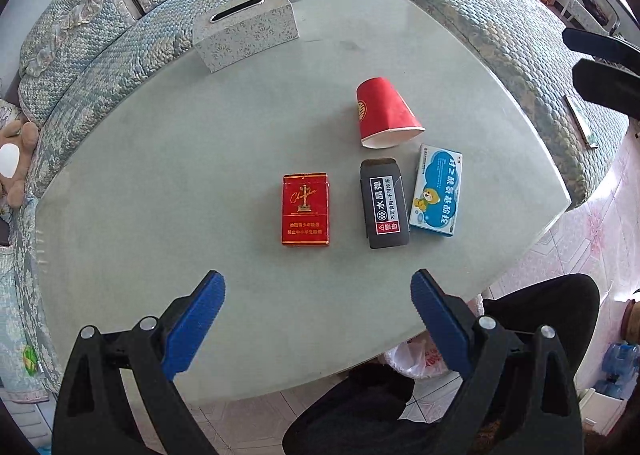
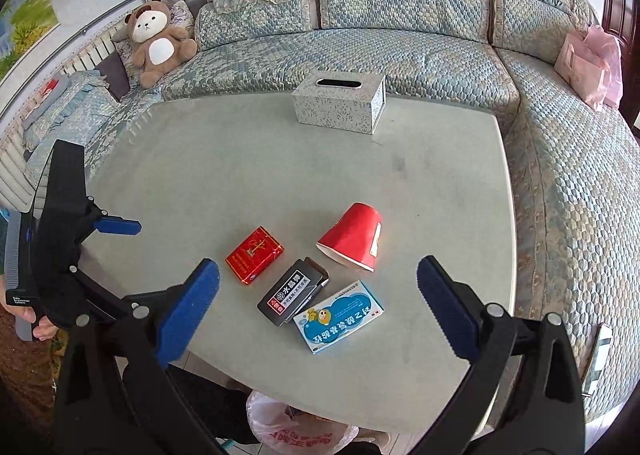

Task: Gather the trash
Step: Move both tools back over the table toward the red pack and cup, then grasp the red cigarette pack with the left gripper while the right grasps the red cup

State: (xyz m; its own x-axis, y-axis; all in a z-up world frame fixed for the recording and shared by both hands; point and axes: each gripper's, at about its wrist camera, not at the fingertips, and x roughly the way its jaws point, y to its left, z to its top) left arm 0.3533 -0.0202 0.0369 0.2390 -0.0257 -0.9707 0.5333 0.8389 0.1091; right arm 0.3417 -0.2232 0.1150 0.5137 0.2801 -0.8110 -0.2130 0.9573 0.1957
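On the grey-green table (image 1: 160, 175) lie a red cigarette pack (image 1: 305, 209), a black box (image 1: 384, 203), a blue medicine box (image 1: 437, 191) and a tipped red paper cup (image 1: 384, 113). My left gripper (image 1: 318, 291) is open and empty above the near table edge, short of the pack. In the right wrist view the pack (image 2: 255, 255), black box (image 2: 293, 292), blue box (image 2: 339, 317) and cup (image 2: 352, 237) lie between my open, empty right gripper's (image 2: 318, 279) fingers. The left gripper (image 2: 120, 225) shows at left there.
A patterned tissue box (image 1: 246, 29) stands at the table's far side. A white plastic bag with red print (image 2: 300, 427) sits on the floor under the near edge. A quilted sofa (image 2: 400, 55) wraps the table, with a teddy bear (image 2: 158, 41) and a pink bag (image 2: 588, 65).
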